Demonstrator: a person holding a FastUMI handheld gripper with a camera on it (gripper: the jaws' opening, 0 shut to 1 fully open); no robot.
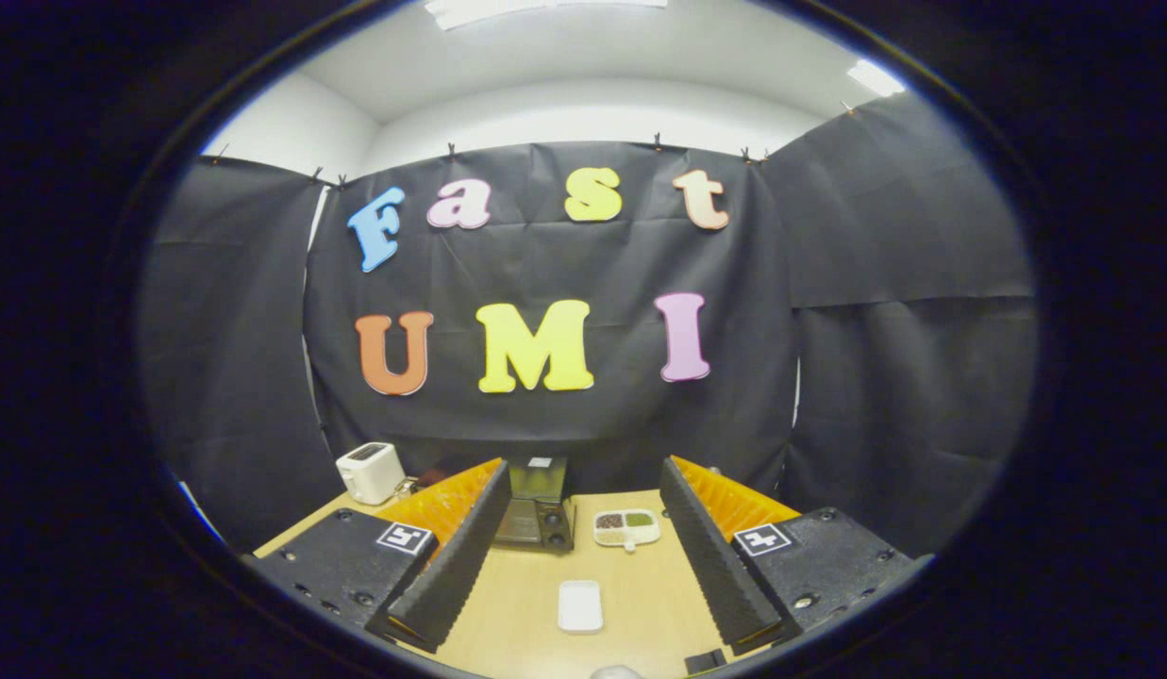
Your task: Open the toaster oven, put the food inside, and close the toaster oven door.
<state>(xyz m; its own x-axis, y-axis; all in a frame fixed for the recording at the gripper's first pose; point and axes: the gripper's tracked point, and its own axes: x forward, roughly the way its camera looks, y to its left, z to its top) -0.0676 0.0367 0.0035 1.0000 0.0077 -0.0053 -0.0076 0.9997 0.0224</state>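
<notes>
Tabletop: toaster oven facing tongs

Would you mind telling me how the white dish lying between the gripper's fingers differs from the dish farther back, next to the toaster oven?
The near white dish is a plain rectangle with nothing in it, while the far dish is split into compartments holding dark, green and pale food. The near dish lies between the open gripper's fingers; the far dish sits beyond them, just beside the toaster oven. Both are white and rest flat on the wooden table.
</notes>
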